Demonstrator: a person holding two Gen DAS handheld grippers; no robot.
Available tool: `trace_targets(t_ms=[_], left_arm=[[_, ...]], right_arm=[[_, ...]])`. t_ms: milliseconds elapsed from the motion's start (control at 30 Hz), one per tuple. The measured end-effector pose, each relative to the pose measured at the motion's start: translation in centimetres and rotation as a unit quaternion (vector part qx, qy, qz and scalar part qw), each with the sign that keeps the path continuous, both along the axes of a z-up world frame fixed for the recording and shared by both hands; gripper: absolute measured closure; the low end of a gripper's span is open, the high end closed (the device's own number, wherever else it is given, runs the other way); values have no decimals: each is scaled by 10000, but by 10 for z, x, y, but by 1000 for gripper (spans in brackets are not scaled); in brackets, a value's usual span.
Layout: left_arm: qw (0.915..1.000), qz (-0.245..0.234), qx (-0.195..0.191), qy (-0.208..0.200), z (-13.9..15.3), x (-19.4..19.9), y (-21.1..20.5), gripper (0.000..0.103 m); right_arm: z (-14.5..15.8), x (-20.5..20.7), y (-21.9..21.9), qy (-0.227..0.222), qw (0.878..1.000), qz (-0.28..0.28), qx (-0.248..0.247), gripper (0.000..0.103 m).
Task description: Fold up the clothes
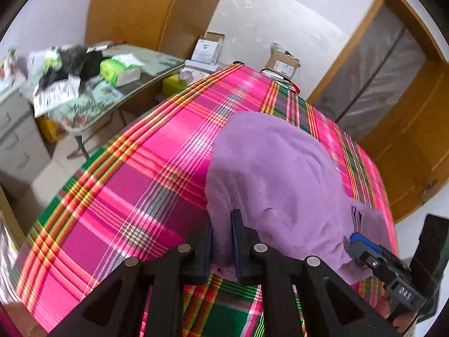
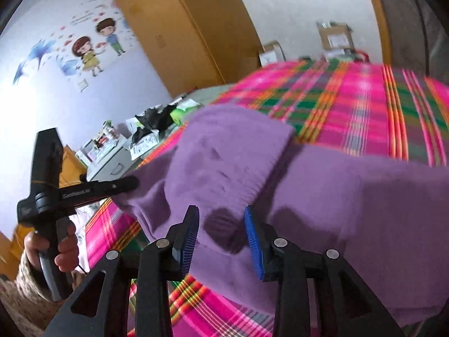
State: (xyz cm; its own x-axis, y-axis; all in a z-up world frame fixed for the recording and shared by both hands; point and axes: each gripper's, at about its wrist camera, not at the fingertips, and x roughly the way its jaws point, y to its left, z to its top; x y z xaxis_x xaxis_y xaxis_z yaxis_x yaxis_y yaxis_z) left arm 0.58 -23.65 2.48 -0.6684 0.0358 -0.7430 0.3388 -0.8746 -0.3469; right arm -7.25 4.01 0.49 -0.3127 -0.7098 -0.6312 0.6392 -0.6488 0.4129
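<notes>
Bed cover (image 1: 134, 185): a pink, green and orange plaid sheet fills the centre of both views and carries the garment.

Purple sweater (image 1: 280, 174): a soft knitted garment lies on the plaid cover, from the centre towards 4 o'clock in the left wrist view. In the right wrist view the same purple sweater (image 2: 336, 196) spreads from the centre towards 3 o'clock, with a folded panel ending in a ribbed hem lying on top of it at about 11 o'clock from the gripper.

Wardrobe (image 1: 146, 8): a tall wooden unit stands against the white wall at 12 o'clock. Side table (image 1: 92, 98): a cluttered table with a tissue pack (image 1: 122, 70) sits at 10 o'clock, just beside the bed.

Left gripper (image 1: 221, 241): its jaws stand close together, pinching the near edge of the sweater at 6 o'clock. The same left gripper (image 2: 123, 185) shows at 9 o'clock in the right wrist view, held by a hand (image 2: 60, 248).

Right gripper (image 2: 221, 238): its blue-padded jaws are spread apart over the ribbed hem at 6 o'clock, with purple fabric between them; contact with the pads cannot be told. It appears also at 4 o'clock in the left wrist view, right gripper (image 1: 362, 245), against the sweater's edge.
</notes>
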Motion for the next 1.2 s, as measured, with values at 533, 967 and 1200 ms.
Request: trace_targets(t_ms=[533, 967, 1200], left_arm=[[9994, -101, -29, 333, 13, 16, -9, 89], [9801, -1907, -391, 387, 23, -6, 76, 89], [9743, -2007, -986, 282, 27, -9, 95, 89]], right_arm=[[25, 2, -16, 411, 9978, 333, -398, 92], [41, -25, -40, -30, 9951, 530, -837, 94], [48, -31, -52, 63, 9951, 490, -856, 97]])
